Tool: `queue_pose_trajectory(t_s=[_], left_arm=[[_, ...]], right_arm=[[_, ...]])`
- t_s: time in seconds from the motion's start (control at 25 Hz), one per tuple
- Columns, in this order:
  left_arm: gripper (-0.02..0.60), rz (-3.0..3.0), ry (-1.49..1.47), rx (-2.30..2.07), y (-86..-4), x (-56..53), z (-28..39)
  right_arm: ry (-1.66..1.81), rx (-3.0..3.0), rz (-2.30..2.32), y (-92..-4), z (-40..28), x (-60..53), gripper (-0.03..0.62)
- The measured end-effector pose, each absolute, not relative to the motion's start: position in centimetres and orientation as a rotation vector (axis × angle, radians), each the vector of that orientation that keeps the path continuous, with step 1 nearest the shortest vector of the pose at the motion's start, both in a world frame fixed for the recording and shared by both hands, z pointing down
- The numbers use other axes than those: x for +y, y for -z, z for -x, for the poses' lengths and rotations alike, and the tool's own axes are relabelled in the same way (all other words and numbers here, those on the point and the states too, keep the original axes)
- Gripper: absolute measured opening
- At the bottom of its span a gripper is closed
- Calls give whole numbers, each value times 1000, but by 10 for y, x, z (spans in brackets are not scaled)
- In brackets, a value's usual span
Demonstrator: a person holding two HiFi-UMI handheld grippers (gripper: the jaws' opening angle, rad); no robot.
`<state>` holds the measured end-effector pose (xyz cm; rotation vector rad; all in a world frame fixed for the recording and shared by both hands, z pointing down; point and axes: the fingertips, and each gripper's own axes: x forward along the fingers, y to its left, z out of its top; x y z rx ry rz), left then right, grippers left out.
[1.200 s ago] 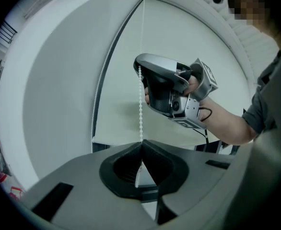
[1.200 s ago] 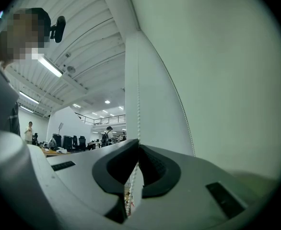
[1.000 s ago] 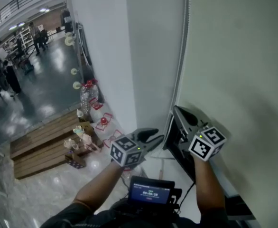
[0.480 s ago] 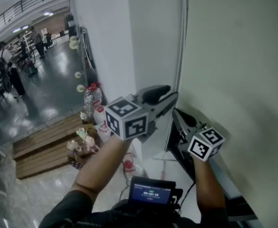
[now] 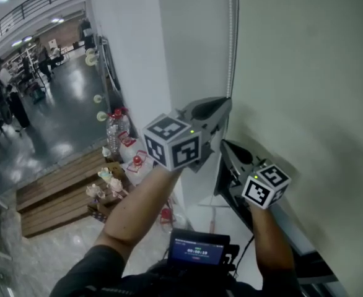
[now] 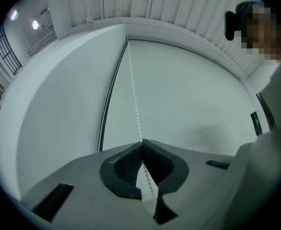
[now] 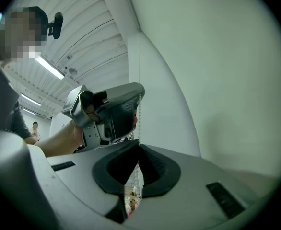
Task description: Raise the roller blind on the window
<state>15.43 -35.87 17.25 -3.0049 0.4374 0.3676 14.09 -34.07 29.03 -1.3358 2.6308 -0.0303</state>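
A pale roller blind covers the window at right, with its white bead chain hanging along its left edge. My left gripper is raised on the chain; its jaws are closing, and the pads pinch the bead chain at the tips. Just below it, my right gripper is shut on the same chain. In the right gripper view the chain runs from the left gripper down between the right gripper's pads.
A white pillar stands left of the chain. Below it are plastic bottles, small items and a wooden pallet on the glossy floor. People stand far off at left. A small screen sits at my chest.
My left gripper rose from below the right one to above it, reached the bead chain and shut on it. The right gripper stayed in place on the chain.
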Motion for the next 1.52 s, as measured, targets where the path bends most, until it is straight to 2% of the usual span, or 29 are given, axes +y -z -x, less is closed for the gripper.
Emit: queue_pose_trajectory(t_s=[0.36, 1.04, 1.52], left_arm=[[0, 2977, -298, 448, -184, -356, -150], [0, 3054, -175, 503, -271, -357, -147], [0, 3105, 40, 571, -365, -350, -151]], right_arm=[[62, 2642, 1305, -302, -133, -346, 5], [286, 2688, 1359, -390, -132, -347, 5], [572, 2735, 1467, -481, -132, -345, 6]])
